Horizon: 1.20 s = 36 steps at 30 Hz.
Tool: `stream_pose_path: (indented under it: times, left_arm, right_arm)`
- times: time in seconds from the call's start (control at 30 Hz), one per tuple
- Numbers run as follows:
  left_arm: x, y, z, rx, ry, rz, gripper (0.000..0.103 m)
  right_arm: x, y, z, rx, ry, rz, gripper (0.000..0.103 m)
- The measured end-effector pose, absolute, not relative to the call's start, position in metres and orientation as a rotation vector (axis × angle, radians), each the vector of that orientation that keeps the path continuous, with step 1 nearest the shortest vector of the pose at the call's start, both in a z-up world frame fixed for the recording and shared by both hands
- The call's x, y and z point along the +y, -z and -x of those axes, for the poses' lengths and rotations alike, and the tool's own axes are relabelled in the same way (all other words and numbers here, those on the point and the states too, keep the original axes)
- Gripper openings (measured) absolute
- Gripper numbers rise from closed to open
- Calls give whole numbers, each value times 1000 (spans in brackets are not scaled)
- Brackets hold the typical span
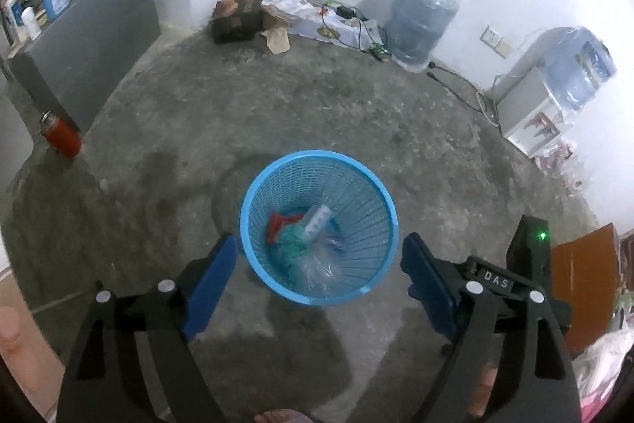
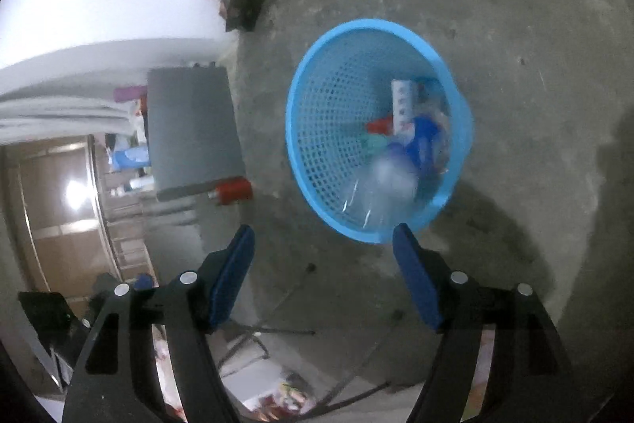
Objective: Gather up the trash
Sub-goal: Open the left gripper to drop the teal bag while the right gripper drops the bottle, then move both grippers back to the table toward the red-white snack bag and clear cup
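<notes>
A blue mesh waste basket [image 1: 356,185] stands on the concrete floor. It holds several pieces of trash: a white tube [image 1: 317,221], a red piece [image 1: 274,226], green crumpled material and a clear plastic bottle [image 1: 319,266]. My left gripper [image 1: 319,264] is open and empty, above the basket's near side. In the right wrist view the basket [image 2: 317,129] holds a blurred clear bottle [image 2: 376,189] near its rim. My right gripper [image 2: 323,264] is open and empty, just short of the basket.
A red flask [image 1: 61,133] stands by a grey cabinet [image 1: 91,42] at the left. Water jugs [image 1: 420,22], a dispenser [image 1: 531,113], cables, boxes and bags line the far wall. A brown cardboard box [image 1: 582,284] is at the right.
</notes>
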<state>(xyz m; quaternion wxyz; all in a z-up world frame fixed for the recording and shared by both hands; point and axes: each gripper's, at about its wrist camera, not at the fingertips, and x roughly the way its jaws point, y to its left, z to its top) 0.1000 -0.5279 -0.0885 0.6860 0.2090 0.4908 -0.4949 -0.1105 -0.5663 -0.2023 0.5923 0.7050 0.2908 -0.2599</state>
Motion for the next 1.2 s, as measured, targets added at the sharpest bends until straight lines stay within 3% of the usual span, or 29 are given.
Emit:
stream_pose_path:
  times: [0.27,0.57,0.97,1.2]
  left_arm:
    - [-465,45,-108,1046,1155,-414,83]
    - [-311,-18,-128,877,1068,-262,89]
    - [-55,-17,-194,778,676,119,89]
    - [10,-13,-214,691,621,215,84]
  right_arm:
    - [-549,183,133,753,656,-1512,69]
    - [-526,115,102,773,556,-1230,74]
    - [-441,38,-38,845,176,-939,76]
    - [-366,38,-137,943,-95,-946,76]
